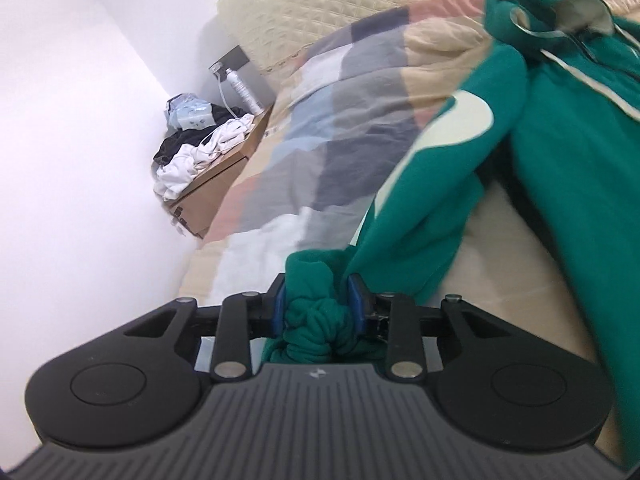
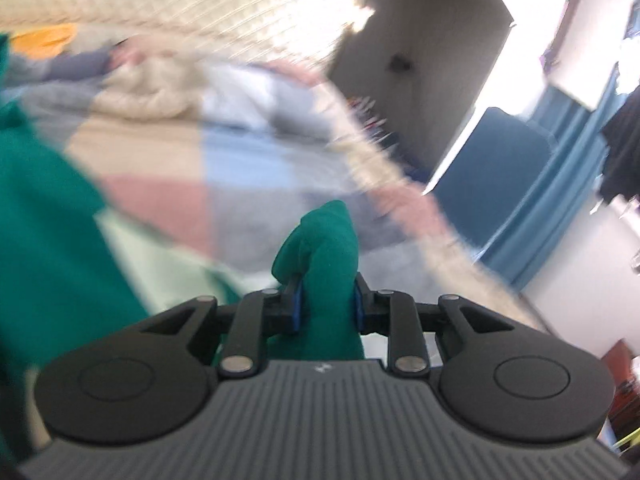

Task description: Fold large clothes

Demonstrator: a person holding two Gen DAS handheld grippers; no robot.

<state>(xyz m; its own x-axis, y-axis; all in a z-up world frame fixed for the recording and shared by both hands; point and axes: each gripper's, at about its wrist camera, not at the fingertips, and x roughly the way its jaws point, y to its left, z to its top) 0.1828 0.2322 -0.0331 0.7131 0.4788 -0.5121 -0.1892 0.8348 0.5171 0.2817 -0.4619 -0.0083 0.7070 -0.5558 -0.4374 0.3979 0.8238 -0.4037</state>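
A large green hoodie (image 1: 560,160) with cream patches and a pale drawstring hangs over the bed, stretched up to the right in the left wrist view. My left gripper (image 1: 320,308) is shut on a bunched wad of its green fabric, the blue pads pressing from both sides. In the blurred right wrist view my right gripper (image 2: 326,304) is shut on another fold of the same green hoodie (image 2: 324,240), which sticks up between the pads. More of the garment fills the left side there.
A bed with a patchwork quilt (image 1: 340,128) and a cream quilted headboard (image 1: 320,8) lies under the hoodie. A cardboard box (image 1: 216,176) heaped with clothes stands by the white wall. A blue curtain (image 2: 560,184) and a pale cabinet (image 2: 420,60) stand to the right.
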